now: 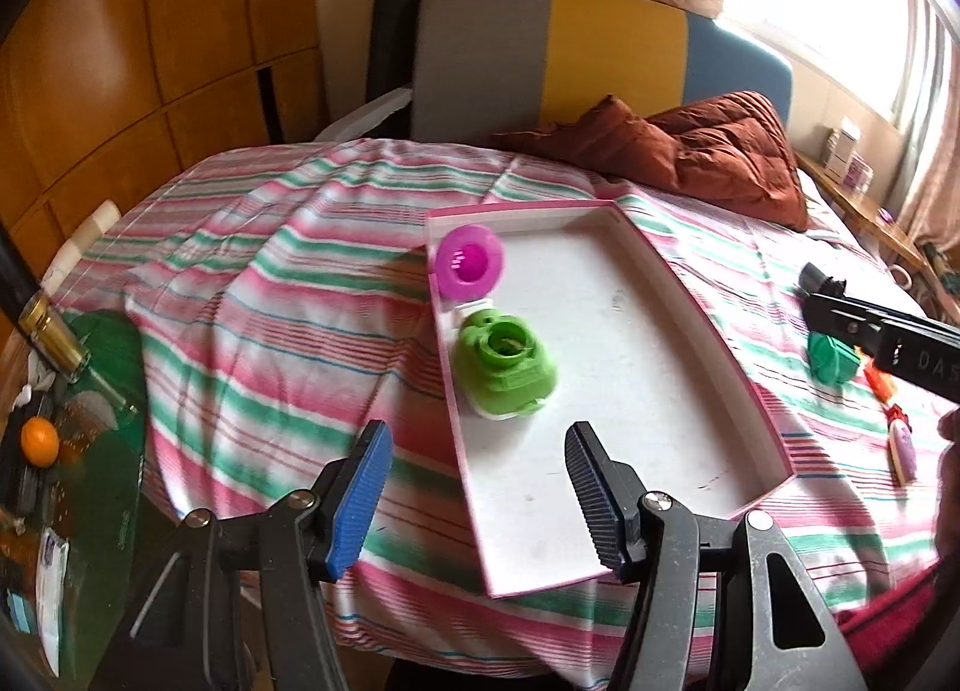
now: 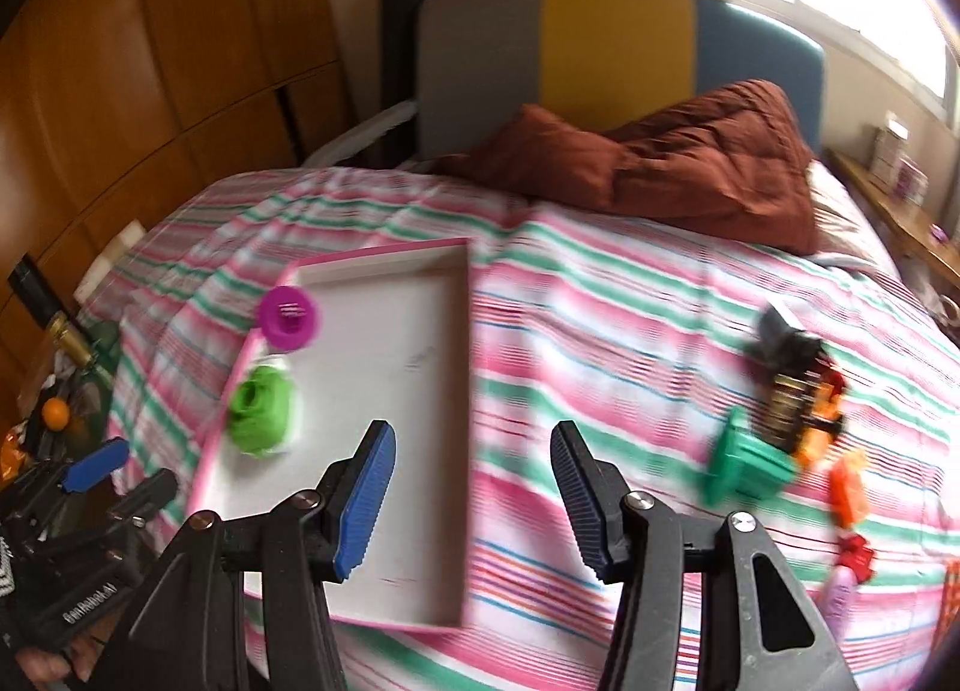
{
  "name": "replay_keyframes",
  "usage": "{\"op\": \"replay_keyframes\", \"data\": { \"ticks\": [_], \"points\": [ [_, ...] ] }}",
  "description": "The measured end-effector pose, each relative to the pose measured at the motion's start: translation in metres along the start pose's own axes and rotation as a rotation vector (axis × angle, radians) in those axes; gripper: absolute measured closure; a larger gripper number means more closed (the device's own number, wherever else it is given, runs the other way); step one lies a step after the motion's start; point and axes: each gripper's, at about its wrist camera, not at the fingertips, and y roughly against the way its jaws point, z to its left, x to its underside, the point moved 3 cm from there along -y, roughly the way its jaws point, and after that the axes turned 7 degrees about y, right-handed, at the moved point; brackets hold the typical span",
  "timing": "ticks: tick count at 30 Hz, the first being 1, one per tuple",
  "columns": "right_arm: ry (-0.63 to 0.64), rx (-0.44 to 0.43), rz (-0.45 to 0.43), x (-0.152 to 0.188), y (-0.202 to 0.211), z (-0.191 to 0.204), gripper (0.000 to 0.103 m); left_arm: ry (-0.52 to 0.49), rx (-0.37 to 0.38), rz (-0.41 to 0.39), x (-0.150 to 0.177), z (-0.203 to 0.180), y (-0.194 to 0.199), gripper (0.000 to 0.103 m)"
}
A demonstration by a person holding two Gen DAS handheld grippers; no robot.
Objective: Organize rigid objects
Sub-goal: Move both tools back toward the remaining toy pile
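Both pairs of jaws stand wide apart with nothing between them. The left gripper (image 1: 477, 502) hangs over the near left edge of the tray (image 1: 624, 325), its blue-padded fingers (image 1: 360, 502) level and pointing up the bed. The right gripper (image 2: 471, 496) is held just off the tray's right wall, over the striped bedspread (image 2: 600, 331).

The tray is a shallow white box with a pink rim, lying flat with its long axis running away from the cameras toward the headboard (image 1: 552, 54). Inside it, against the left wall, the green toy (image 1: 507, 370) sits with its round opening facing up. Just beyond it, at the far left corner, the magenta ring (image 1: 468, 263) leans on the wall, its hole turned toward the viewer.

To the right, well apart from the tray, loose toys lie on the bedspread: a teal block (image 2: 747, 466), a dark piece with orange parts (image 2: 801, 391) that is too blurred to name, an orange piece (image 2: 849, 490), and a pink and red item (image 2: 849, 574) at the edge.

Farther off a rust-brown quilt (image 2: 690, 162) is bunched before the headboard. An orange fruit (image 1: 39, 440) sits low on the left.
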Motion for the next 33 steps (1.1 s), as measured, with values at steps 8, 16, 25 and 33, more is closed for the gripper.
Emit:
{"op": "replay_keyframes", "data": {
  "ticks": [8,16,25,33],
  "points": [
    [-0.17,0.126,0.001,0.024,0.025,-0.093,0.049,-0.081,0.06,0.005,-0.004,-0.041,-0.003,0.042],
    [-0.427,0.27,-0.047,0.058,0.048,-0.189,0.049,-0.174,0.141,0.025,-0.005,-0.095,-0.006,0.042],
    [-0.78,0.214,-0.101,0.101,0.057,-0.251,0.048,-0.277,0.268,0.054,-0.004,-0.179,-0.015,0.018],
    [-0.787,0.182,-0.109,0.1,0.056,-0.251,0.048,-0.367,0.331,0.146,-0.001,-0.264,-0.054,0.017]
  ]
}}
